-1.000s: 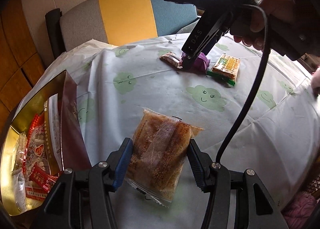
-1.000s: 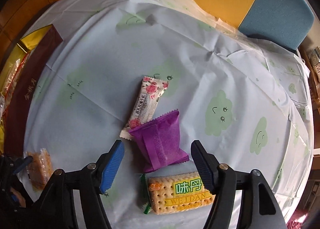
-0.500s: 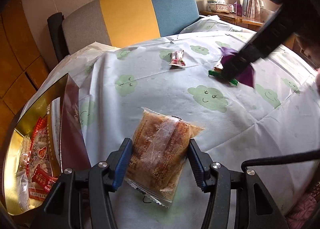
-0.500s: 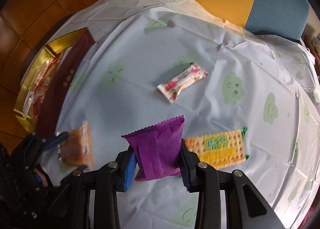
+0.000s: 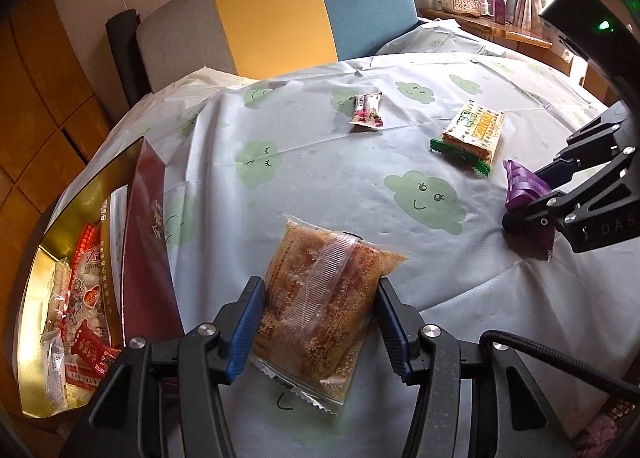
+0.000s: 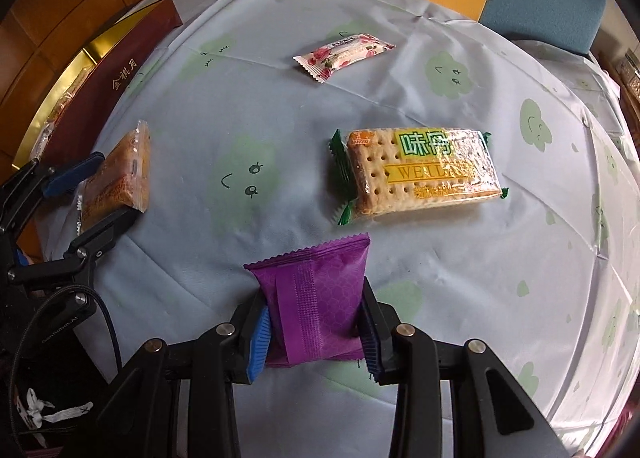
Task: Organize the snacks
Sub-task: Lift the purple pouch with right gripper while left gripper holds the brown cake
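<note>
Between the right gripper's (image 6: 316,328) blue pads: purple snack packet (image 6: 316,304), pinched at both sides, jaws just closed in on it and now narrow, pressing the wrapper. Just beyond the fingertips, a cracker pack (image 6: 420,174) with green ends, flat on the cloud-print tablecloth (image 6: 240,98). Farther out, a pink floral candy bar (image 6: 344,54), lying apart from the rest. Off to that gripper's left, the left gripper (image 6: 96,194) with its own catch.

Over at the left gripper (image 5: 316,332) now: jaws at a middling width, clamped on a clear bag of brown crumbly snack (image 5: 320,298), pads (image 5: 248,322) tight against both long edges, bag's near end hanging out below the fingers. Immediately left of it, an open gold-lined box (image 5: 40,278) with a dark red wall, already holding red and white wrapped snacks (image 5: 84,318). Ahead across the cloth, floral bar and cracker pack again. To its right, the other gripper gripping the purple packet above the cloth. Beyond the table, a chair back (image 5: 280,6) in grey, yellow and blue.
</note>
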A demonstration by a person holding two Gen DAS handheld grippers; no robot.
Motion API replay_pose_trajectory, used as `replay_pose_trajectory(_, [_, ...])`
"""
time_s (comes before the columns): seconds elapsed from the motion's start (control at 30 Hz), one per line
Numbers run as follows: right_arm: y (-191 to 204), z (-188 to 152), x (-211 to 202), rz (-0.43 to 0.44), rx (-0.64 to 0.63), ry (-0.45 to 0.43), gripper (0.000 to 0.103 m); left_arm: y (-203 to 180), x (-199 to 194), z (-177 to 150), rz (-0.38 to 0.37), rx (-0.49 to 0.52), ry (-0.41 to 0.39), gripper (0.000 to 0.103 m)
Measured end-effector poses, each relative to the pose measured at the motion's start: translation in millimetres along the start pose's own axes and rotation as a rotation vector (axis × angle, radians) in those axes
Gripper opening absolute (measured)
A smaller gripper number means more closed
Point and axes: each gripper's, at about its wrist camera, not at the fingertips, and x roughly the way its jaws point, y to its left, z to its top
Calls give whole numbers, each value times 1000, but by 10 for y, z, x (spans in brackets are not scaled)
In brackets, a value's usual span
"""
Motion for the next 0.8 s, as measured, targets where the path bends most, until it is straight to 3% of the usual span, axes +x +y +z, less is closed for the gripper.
replay_pose_trajectory(0.37, [8, -32, 7, 5, -3, -13, 40, 121, -55, 128, -67, -77, 3, 48])
replay_pose_trajectory(0.5, [32, -39, 28, -5, -17, -15, 40, 102, 9, 163, -48, -57, -4, 48])
replay_pose_trajectory(0.8, [104, -37, 49, -18, -52, -22, 40, 226, 101, 330, -203, -83, 0, 48])
